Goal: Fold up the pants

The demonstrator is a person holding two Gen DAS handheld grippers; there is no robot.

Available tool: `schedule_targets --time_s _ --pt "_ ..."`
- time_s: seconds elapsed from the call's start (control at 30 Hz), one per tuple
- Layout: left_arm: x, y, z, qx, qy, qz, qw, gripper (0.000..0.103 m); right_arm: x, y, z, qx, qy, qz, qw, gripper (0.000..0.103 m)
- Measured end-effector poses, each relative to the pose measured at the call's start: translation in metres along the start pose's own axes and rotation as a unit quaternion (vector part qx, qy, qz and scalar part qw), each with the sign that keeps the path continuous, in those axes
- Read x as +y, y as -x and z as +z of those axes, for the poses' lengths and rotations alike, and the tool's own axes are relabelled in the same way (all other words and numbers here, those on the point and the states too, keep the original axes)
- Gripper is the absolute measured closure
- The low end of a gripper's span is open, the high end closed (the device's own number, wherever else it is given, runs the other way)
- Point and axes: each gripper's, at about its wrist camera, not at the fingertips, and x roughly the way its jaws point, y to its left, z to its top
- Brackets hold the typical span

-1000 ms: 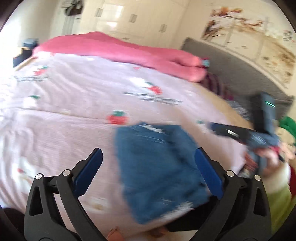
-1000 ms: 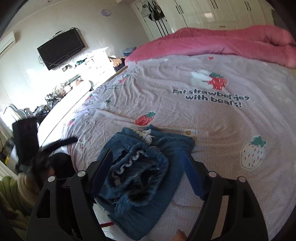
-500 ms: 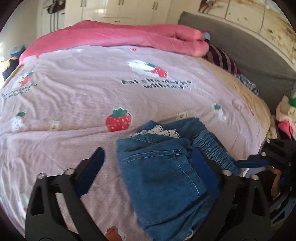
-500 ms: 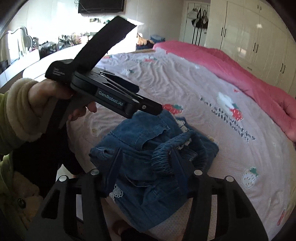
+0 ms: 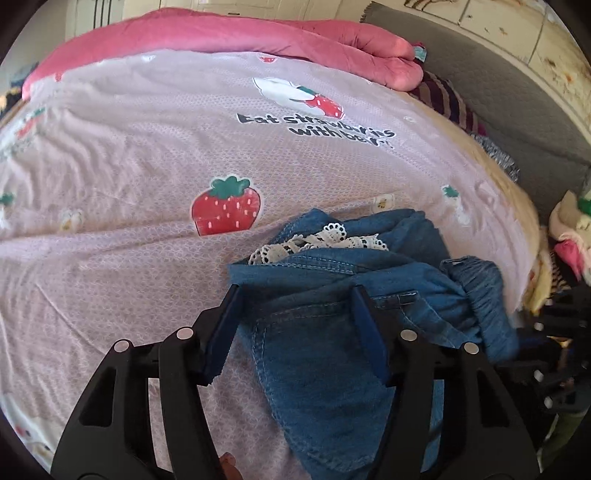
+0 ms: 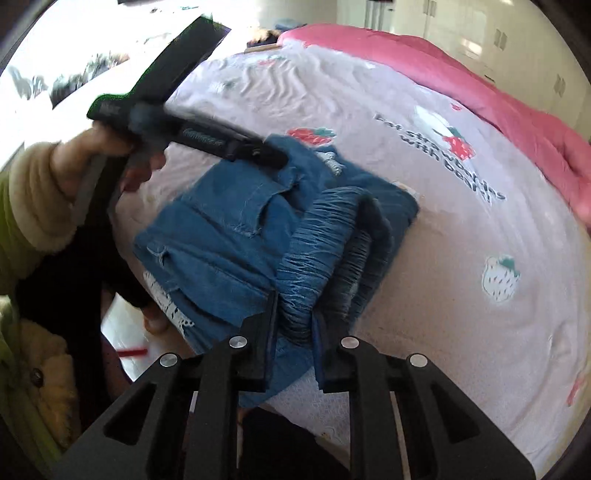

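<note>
Right gripper, bottom center, is clamped on the jeans' bunched waistband; left gripper hovers lower center with jaws apart over the denim on the bed.

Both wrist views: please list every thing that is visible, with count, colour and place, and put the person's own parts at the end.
denim pants: one, blue with white lace trim, bunched at the bed's near edge
bedsheet: one, pale pink with strawberry prints, covers the bed
quilt: one, pink, along the bed's far side
headboard: one, grey, to the right in the left view
left gripper: black with blue pads, open astride the pants
right gripper: black, shut on the gathered waistband
left hand: grips the left gripper's handle
</note>
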Motion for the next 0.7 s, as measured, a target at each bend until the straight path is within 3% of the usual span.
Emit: schedule_targets --time_s 0.1,0.23,0.4,0.53,0.7 --pt "0.001 0.0 0.0 -0.002 0.002 0.0 1.0 0.05 0.003 0.012 0.002 -0.013 0.001 0.0 1.0 0.071" --pt "0.002 0.003 0.0 -0.003 0.003 0.004 1.0 0.047 0.016 0.043 0.004 -0.064 0.008 -0.017 0.998 0.07" --pt "-0.003 0.01 0.0 -0.014 -0.007 0.006 0.9999 0.042 0.076 0.045 0.015 -0.096 0.127 0.005 0.987 0.065" --pt "-0.004 0.013 -0.002 -0.019 -0.016 0.019 0.9995 0.041 0.113 0.013 0.023 -0.058 0.212 0.006 0.976 0.065" --pt "-0.007 0.016 -0.002 -0.021 -0.024 0.021 0.9993 0.04 0.128 -0.019 0.024 -0.024 0.267 -0.013 0.963 0.066"
